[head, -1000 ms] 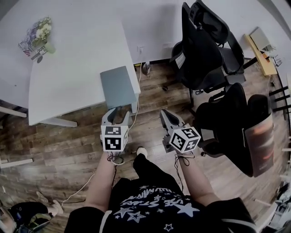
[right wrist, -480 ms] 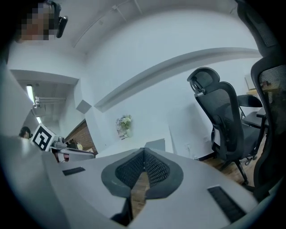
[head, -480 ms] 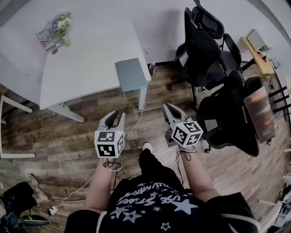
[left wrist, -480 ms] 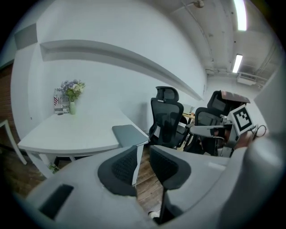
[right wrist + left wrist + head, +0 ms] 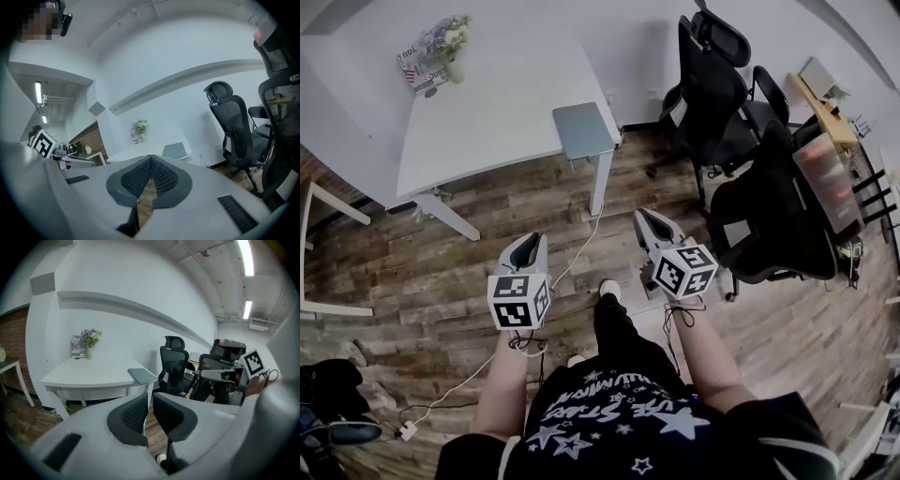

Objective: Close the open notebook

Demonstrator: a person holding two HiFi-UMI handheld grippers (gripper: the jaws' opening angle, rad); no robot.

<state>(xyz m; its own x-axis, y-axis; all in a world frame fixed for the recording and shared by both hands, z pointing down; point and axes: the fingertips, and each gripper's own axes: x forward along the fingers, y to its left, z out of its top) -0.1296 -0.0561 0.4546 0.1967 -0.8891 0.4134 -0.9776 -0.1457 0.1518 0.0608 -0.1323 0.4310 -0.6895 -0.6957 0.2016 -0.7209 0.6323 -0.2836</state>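
A closed grey notebook lies on the near right corner of the white table, partly over the edge. It also shows in the left gripper view and the right gripper view. Both grippers hang over the wooden floor, well short of the table. My left gripper is closing, with only a narrow gap and nothing between its jaws. My right gripper is shut and empty, its tips touching.
A vase of flowers stands at the table's far left. Black office chairs crowd the right side, one close to my right gripper. A white cable runs across the floor from the table leg.
Both grippers have drawn back from the table, which now sits farther away. The left jaws have narrowed from wide apart to almost together. The notebook has not moved.
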